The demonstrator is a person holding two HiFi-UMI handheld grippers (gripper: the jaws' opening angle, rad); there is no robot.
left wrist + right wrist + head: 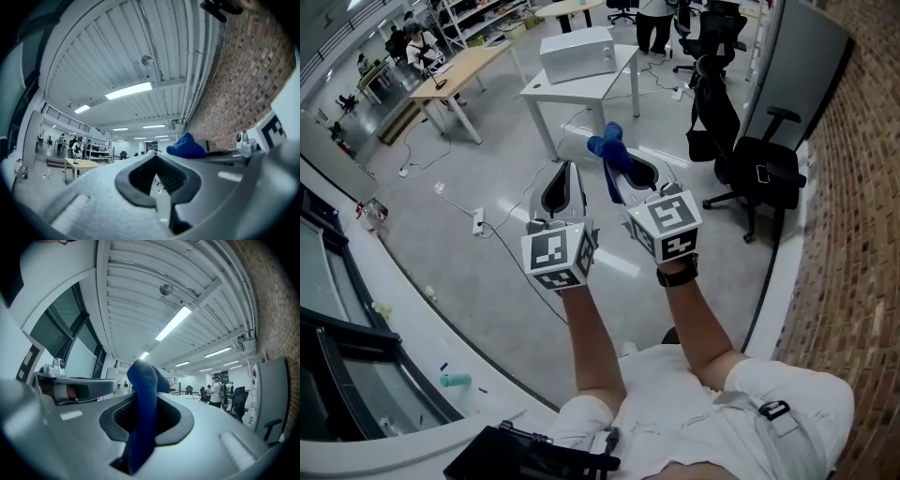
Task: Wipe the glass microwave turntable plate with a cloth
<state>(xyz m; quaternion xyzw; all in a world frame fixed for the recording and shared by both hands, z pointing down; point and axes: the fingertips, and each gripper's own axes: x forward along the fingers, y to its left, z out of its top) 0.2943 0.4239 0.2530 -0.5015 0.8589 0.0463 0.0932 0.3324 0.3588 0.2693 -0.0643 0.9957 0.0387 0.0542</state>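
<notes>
No glass turntable plate shows in any view. A blue cloth [609, 150] is clamped in my right gripper [628, 161], its bunched end sticking out past the tips. In the right gripper view the cloth [143, 399] runs down between the jaws of the right gripper [149, 380]. My left gripper [571, 169] is held beside it at the same height, shut with nothing in it. In the left gripper view the tips of the left gripper [154, 153] meet, and the cloth [186, 146] shows just to the right. Both grippers are raised in the air over the floor.
Ahead stands a white table [609, 80] with a white box-shaped appliance [577, 53] on it. Black office chairs [759, 169] are at the right by a brick wall [862, 206]. A wooden table [455, 80] and cables lie to the left. A white ledge [403, 309] curves along the lower left.
</notes>
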